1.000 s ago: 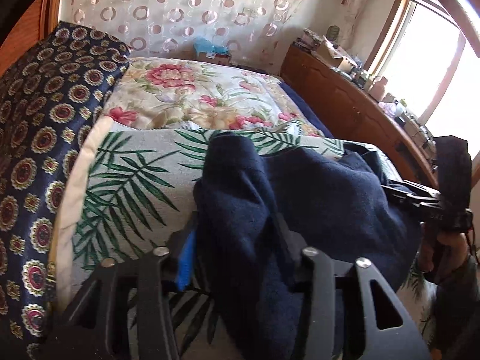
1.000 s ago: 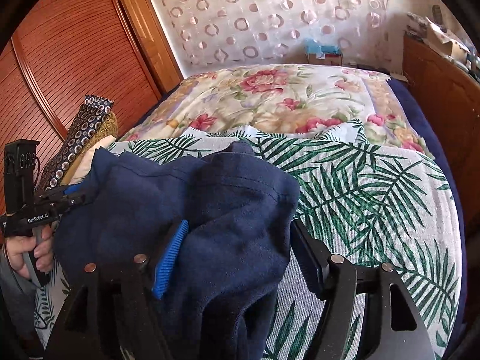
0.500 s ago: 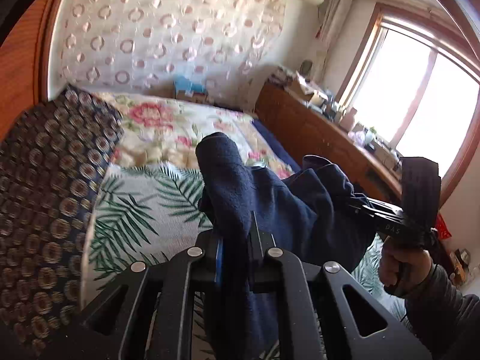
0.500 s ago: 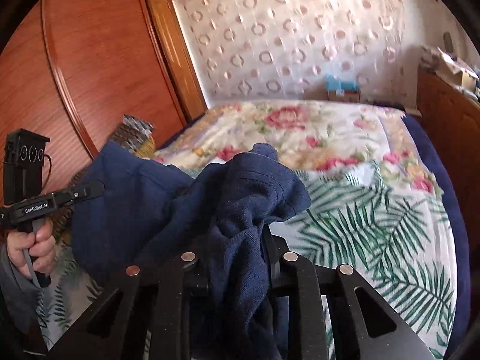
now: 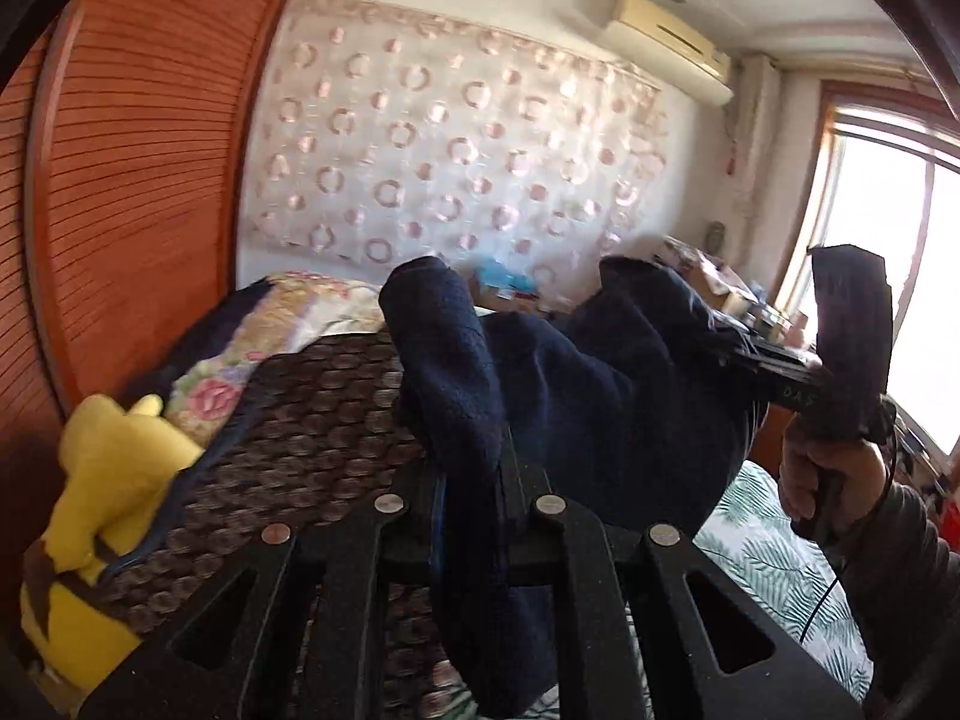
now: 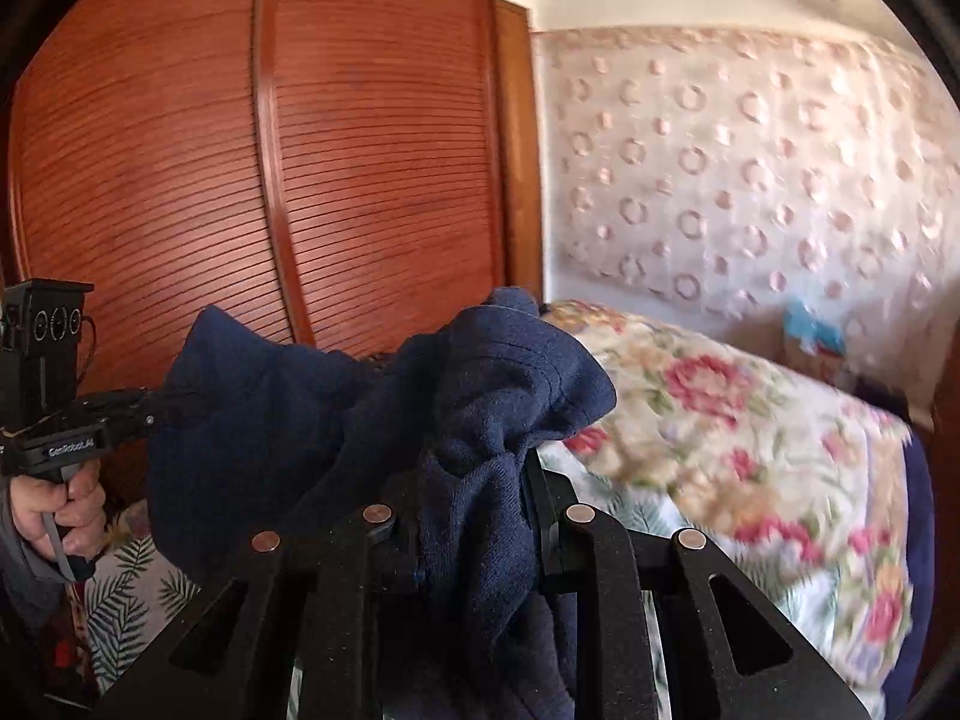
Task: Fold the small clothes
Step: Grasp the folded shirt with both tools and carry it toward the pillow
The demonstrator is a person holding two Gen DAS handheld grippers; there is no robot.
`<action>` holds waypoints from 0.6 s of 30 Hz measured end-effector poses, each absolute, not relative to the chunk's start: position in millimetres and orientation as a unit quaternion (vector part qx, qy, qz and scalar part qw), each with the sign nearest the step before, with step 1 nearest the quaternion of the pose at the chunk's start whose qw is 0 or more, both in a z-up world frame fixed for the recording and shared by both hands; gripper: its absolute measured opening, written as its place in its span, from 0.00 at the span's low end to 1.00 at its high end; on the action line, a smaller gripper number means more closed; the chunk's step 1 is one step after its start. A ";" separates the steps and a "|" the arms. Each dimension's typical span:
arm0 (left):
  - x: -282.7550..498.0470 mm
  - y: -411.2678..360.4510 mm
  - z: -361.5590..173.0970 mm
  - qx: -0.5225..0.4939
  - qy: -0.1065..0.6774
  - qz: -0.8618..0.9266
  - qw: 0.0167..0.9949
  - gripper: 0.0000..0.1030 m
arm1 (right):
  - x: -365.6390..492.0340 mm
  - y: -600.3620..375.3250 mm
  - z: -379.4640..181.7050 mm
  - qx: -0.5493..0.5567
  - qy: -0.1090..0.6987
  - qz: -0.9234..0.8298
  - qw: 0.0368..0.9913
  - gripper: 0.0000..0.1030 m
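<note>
- The left gripper had its fingers closed on one bunched edge of the navy fleece garment.
- The right gripper pinched another edge, fingers clamped.
- The garment hung slack between them, lifted above the bed.
- It looked soft, light and limp; corners or hems seemed the best holds.

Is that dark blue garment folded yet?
No. The garment hangs bunched between both tongs, left and right, lifted off the bed.
</note>
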State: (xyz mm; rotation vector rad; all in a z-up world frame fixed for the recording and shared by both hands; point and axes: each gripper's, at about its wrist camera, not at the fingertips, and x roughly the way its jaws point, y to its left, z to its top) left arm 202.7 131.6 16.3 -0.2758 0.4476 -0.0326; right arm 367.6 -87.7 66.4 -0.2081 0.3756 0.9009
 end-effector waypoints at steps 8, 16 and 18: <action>169.1 171.2 -26.3 -0.199 0.219 0.062 0.953 0.12 | 399.2 28.1 69.4 -0.207 0.139 0.476 0.843 0.22; 164.2 185.6 -59.7 -0.215 0.236 0.102 0.942 0.12 | 418.3 86.7 58.4 -0.235 0.159 0.470 0.836 0.24; 155.4 186.8 -68.0 -0.220 0.243 0.101 0.939 0.12 | 421.5 93.0 67.7 -0.219 0.172 0.446 0.851 0.35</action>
